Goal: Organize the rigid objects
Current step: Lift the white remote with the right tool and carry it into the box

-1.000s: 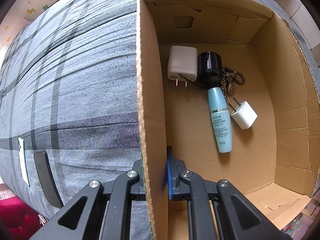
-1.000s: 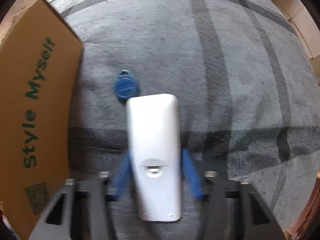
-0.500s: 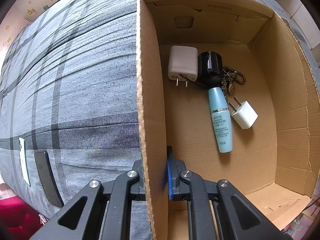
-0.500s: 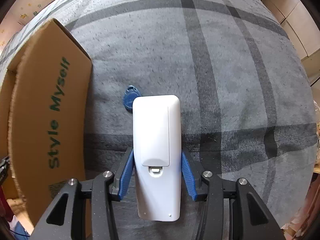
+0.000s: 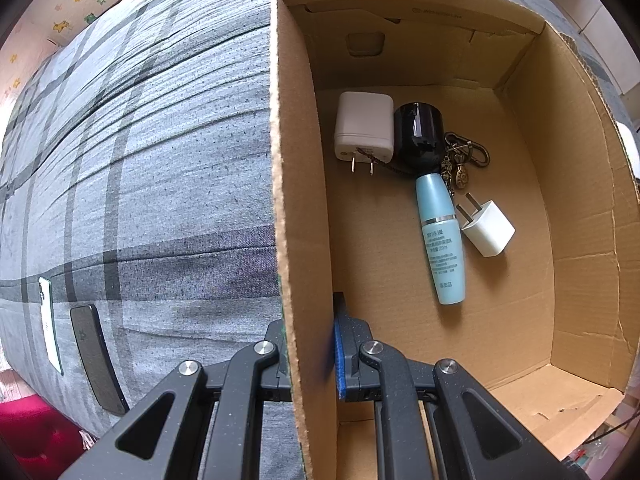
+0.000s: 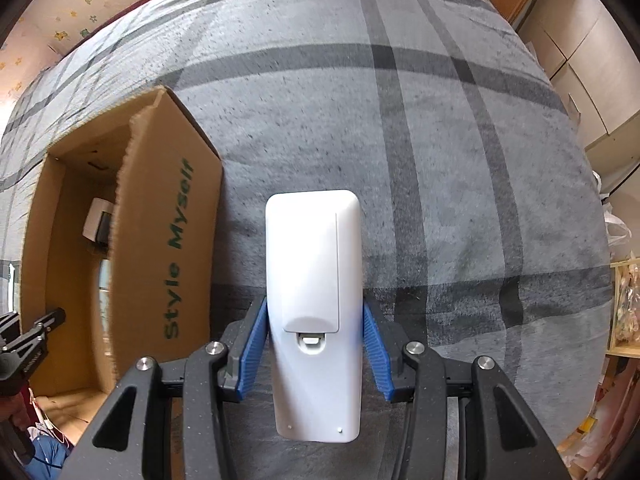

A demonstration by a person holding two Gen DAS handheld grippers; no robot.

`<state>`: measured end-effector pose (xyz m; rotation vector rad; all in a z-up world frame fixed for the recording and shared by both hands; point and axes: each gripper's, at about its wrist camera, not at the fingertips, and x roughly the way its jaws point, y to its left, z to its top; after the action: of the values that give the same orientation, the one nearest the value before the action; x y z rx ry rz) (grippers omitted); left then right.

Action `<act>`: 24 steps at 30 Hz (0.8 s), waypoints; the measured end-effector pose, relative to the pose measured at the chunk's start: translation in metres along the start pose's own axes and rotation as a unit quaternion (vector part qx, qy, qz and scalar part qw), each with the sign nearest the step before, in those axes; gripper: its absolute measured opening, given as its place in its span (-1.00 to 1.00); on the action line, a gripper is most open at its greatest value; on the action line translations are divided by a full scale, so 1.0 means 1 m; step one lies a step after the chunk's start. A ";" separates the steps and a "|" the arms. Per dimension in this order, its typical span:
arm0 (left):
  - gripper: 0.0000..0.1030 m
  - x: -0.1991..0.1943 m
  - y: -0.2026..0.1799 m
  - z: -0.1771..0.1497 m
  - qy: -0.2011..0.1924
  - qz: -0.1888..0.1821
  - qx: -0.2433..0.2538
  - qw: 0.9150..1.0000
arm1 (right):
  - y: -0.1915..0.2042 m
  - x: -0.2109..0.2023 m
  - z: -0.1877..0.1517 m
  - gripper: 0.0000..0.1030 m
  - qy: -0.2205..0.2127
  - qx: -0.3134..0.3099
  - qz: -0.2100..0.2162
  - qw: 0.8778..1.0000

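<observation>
My right fingers (image 6: 316,344) clamp the white remote (image 6: 314,300) by its sides, clear above the bed (image 6: 440,140) just beside the cardboard box (image 6: 160,240) | my left fingers (image 5: 310,344) pinch the box wall (image 5: 300,200), I judge to steady it | next: remote goes inside, by the chargers (image 5: 364,128) and blue bottle (image 5: 440,240).
</observation>
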<state>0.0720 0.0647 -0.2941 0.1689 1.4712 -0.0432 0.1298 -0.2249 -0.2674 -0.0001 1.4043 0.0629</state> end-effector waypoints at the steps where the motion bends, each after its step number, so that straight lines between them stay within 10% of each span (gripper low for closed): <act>1: -0.75 0.000 0.000 0.000 0.000 0.000 0.000 1.000 | 0.001 -0.003 0.001 -0.04 -0.001 -0.002 -0.001 1.000; 24: -0.75 0.000 0.002 0.001 0.000 -0.006 -0.002 1.000 | 0.070 -0.072 0.017 -0.04 -0.029 -0.052 0.014 0.998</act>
<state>0.0734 0.0662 -0.2934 0.1571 1.4722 -0.0509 0.1317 -0.1577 -0.1907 -0.0648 1.3410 0.1573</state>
